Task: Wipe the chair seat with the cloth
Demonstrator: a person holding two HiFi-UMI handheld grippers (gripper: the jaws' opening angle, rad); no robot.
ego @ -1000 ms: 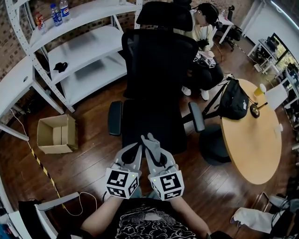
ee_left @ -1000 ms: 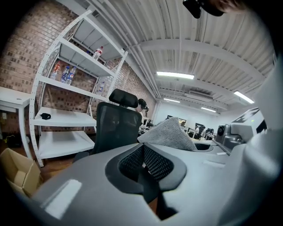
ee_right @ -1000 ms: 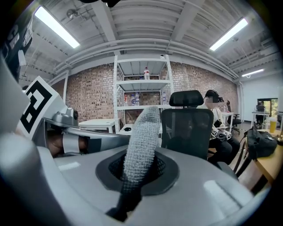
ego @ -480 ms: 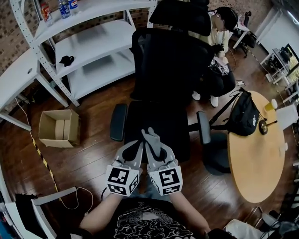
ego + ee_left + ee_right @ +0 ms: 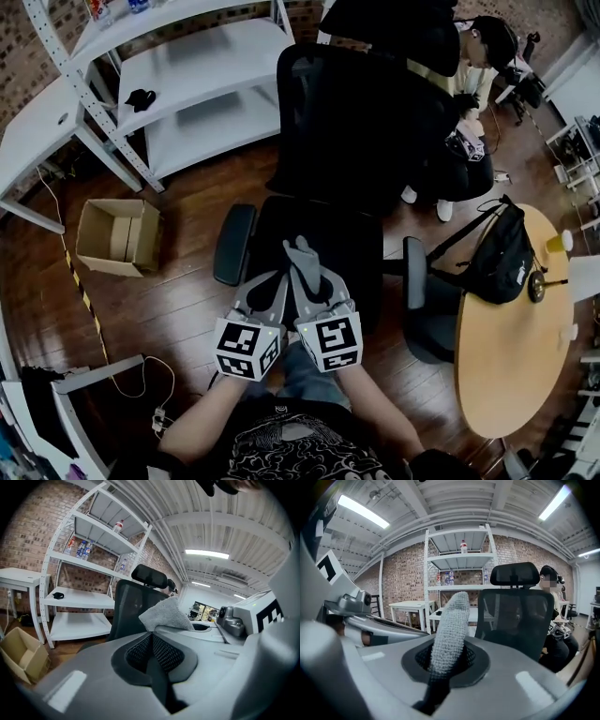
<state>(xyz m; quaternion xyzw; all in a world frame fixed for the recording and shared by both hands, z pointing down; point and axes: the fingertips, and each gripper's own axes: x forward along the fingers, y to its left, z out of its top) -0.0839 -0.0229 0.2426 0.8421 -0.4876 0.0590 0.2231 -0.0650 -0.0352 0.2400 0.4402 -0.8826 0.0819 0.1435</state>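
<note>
Dark wooden floor [image 5: 178, 300] spreads beneath a black office chair, and the chair seat [image 5: 342, 244] lies directly ahead of and below both pairs of jaws. The left gripper [image 5: 274, 286] and the right gripper [image 5: 309, 286] are held side by side, nearly touching, at the seat's front edge.

In the right gripper view, the right gripper [image 5: 447, 651] has its jaws closed on the cloth [image 5: 450, 625]. The cloth is a grey, nubbly fold that stands up out of the jaws and reaches forward past their tips. In the head view the cloth [image 5: 302, 255] pokes out over the front part of the seat (whether it touches the upholstery cannot be told).

In the left gripper view, the left gripper [image 5: 151, 637] has its jaws pressed together with nothing between them. The cloth [image 5: 166, 615] shows just beyond and to the right of their tips.

Farther ahead of the jaws rises the chair's backrest [image 5: 356, 122], with a seated person [image 5: 469, 84] behind it. Left of the jaws stand white shelves [image 5: 197, 84] and an open cardboard box [image 5: 114, 236]. Well off to the right, a round wooden table [image 5: 511, 356] carries a black bag [image 5: 497, 258].
</note>
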